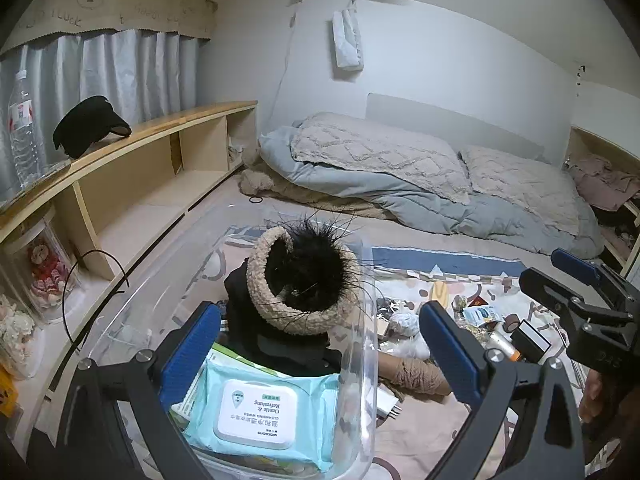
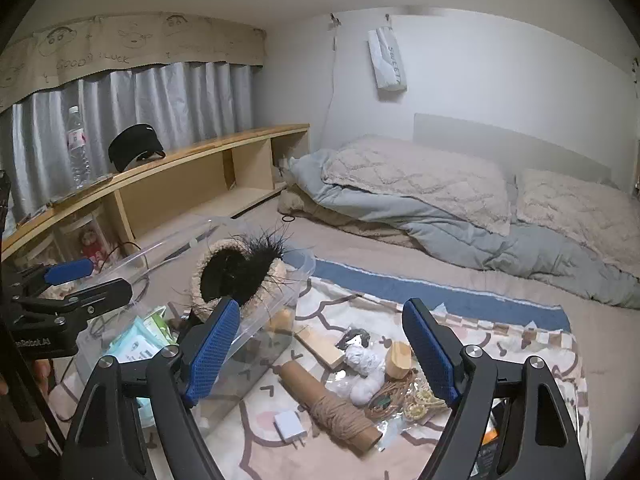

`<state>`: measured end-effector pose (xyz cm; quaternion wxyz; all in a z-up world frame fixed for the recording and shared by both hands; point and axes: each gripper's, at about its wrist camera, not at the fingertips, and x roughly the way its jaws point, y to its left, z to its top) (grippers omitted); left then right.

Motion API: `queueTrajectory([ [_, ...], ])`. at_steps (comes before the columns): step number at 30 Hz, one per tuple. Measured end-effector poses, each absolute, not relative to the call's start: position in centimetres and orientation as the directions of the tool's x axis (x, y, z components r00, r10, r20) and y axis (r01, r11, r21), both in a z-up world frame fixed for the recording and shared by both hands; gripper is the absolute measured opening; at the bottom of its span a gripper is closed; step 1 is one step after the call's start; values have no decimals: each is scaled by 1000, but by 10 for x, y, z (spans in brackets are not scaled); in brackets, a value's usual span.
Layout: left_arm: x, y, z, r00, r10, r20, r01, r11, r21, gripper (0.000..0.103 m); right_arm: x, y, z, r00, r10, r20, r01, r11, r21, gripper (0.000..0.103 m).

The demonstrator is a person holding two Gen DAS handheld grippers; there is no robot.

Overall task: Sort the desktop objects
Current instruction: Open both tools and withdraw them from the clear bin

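Both tongs stand released: the left gripper (image 1: pixel 320 354) over the clear bin (image 1: pixel 362 364), empty. The right gripper (image 2: pixel 324 356) hangs over the twine spool (image 2: pixel 332 408) on the patterned blanket (image 2: pixel 520 340).

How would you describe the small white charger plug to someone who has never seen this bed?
Find the patterned blanket spread over the bed. Beside the clear plastic bin lies a brown twine spool; the white charger plug sits beside it, the only flat white block with metal prongs.

Wipes pack (image 1: pixel 256 412) partly hidden under black fur item (image 1: pixel 308 276), water bottle (image 1: pixel 24 128) cut at left edge
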<state>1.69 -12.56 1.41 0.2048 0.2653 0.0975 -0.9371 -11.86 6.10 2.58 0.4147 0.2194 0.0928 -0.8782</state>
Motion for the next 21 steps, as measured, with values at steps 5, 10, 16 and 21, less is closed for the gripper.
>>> queueTrajectory([
  [5, 21, -120, 18, -788, -345, -509, 436, -898, -67, 103, -113, 65, 24, -584, -682, -441, 766, -642, -22, 103],
  [10, 27, -114, 22, -799, -344, -493, 428, -901, -65, 103, -112, 70, 22, -583, -667, -465, 763, -646, -29, 103],
  [16, 28, -103, 21, -800, -335, -498, 411, -910, -48, 103, -110, 87, 25, -600, -652, -463, 745, -667, -26, 103],
  [21, 26, -93, 22, -807, -314, -500, 385, -922, -42, 103, -114, 103, 28, -619, -641, -454, 725, -688, -17, 103],
])
